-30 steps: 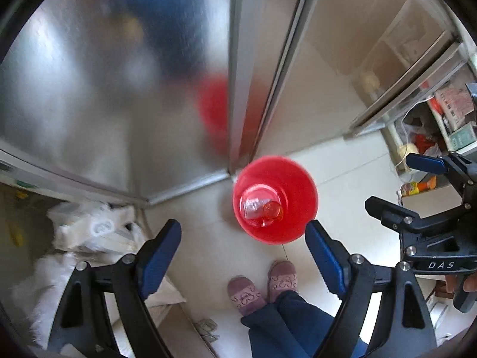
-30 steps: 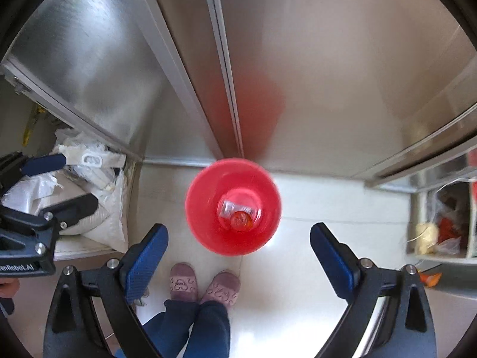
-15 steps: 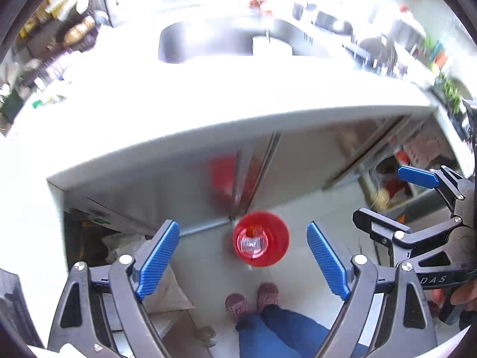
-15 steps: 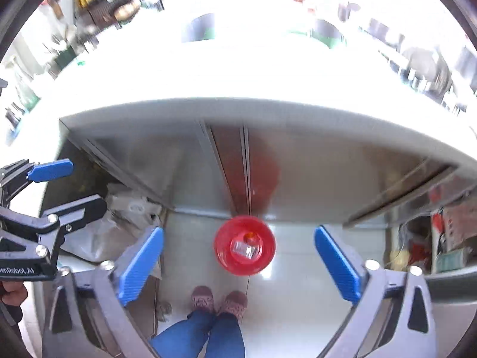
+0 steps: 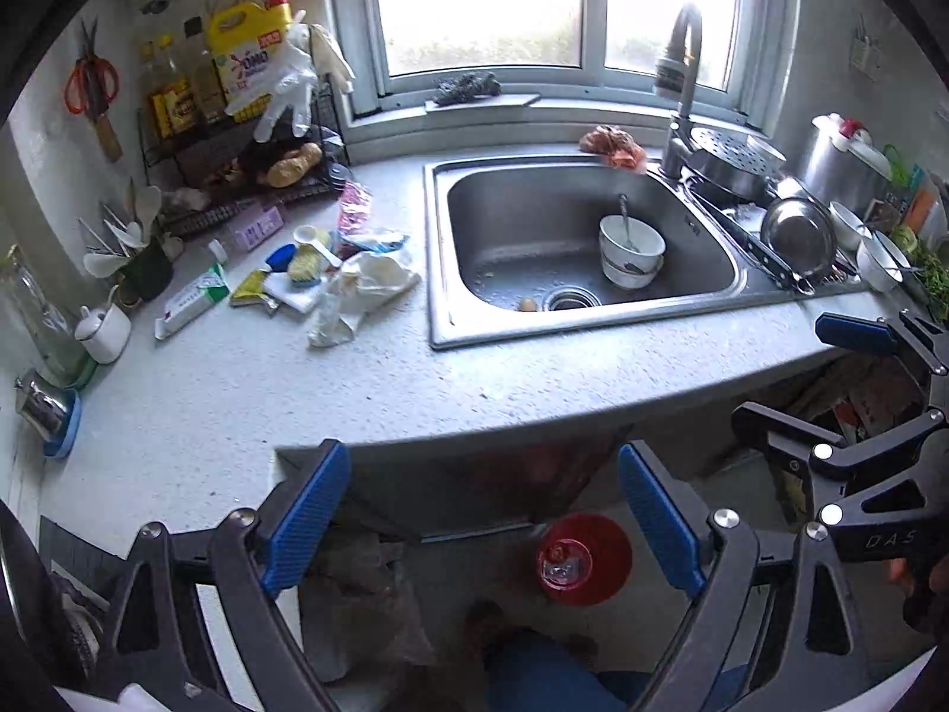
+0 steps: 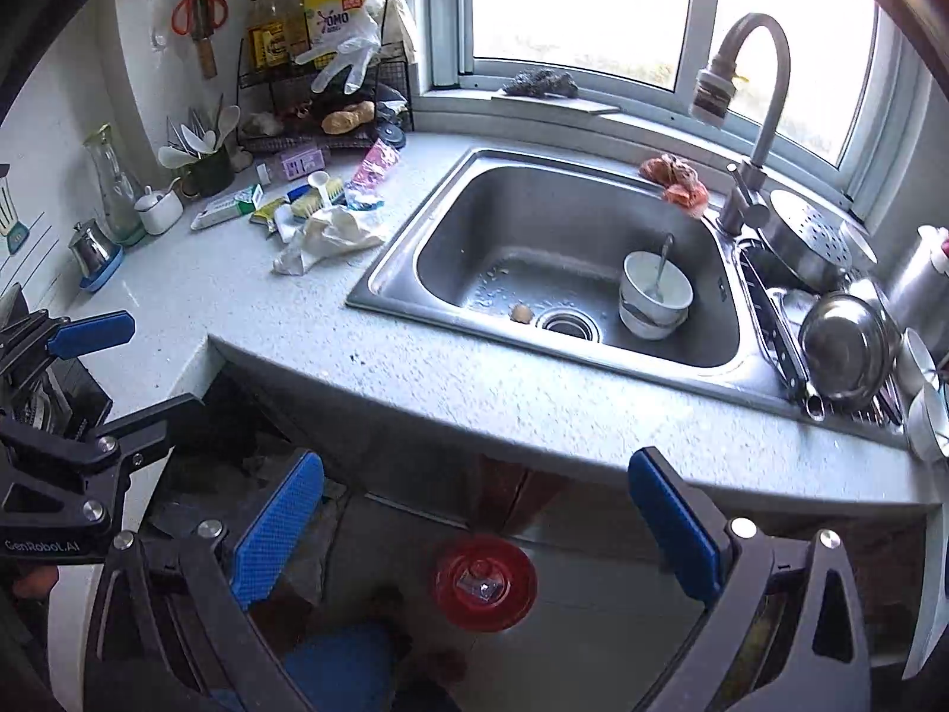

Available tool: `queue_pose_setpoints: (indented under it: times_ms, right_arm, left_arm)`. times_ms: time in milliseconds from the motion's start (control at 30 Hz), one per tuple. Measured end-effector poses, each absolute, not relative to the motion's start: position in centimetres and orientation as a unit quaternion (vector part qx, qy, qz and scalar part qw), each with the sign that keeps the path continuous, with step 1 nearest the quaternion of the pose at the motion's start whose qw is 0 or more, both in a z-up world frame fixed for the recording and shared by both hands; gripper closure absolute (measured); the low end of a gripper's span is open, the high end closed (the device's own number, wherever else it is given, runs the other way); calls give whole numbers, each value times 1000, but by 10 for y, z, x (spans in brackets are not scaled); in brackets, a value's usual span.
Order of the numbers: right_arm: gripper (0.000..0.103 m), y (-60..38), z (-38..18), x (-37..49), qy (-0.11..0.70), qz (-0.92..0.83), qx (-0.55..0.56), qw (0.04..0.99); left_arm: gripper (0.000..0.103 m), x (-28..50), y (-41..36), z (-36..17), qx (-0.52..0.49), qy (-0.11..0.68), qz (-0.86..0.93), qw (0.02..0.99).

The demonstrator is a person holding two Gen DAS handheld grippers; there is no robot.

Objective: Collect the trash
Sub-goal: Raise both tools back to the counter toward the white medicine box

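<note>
Two stacked bowls (image 5: 630, 249) with spoon in sink (image 5: 451, 320), red bin (image 5: 584, 558) holding wrappers, both claws apart, empty.

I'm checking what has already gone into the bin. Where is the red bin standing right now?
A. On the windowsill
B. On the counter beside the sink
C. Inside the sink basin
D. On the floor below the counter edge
D: the red bin stands on the floor under the front edge of the counter, with a few small items already inside it, between the open fingers in both wrist views.
</note>
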State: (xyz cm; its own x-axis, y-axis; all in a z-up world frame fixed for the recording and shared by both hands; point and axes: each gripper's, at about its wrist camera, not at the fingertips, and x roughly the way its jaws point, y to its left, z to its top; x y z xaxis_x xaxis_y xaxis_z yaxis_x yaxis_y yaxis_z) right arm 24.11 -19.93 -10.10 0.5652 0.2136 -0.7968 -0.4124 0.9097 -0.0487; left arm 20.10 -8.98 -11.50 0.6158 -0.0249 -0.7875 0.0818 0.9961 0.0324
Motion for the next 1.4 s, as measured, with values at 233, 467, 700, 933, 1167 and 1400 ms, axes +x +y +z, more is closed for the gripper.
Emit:
queue_pose_setpoints:
  times_ms: [233, 467, 700, 933, 1167, 1400]
  right_arm:
    - [0, -153, -91, 285, 415, 222, -132, 872]
    - [0, -93, -83, 343, 412, 256, -154, 861]
    - [0, -25, -82, 402, 420, 283, -176, 844]
    - [0, 53, -87, 442, 414, 328, -215, 821]
    - [0, 126, -101, 460, 412, 390, -256, 783]
    - [0, 190, -135, 469, 431, 444, -314, 720]
  left_arm:
    - [12, 236, -36, -105, -3, 436, 3, 900]
    - [12, 288, 27, -106, -19, 434, 34, 900]
    - [6, 342, 107, -108, -48, 439, 67, 895]
    - [2, 376, 187, -118, -83, 449, 113, 882]
    - [0, 378, 259, -134, -127, 453, 164, 867]
    - [0, 370, 313, -166, -174, 473, 210, 838]
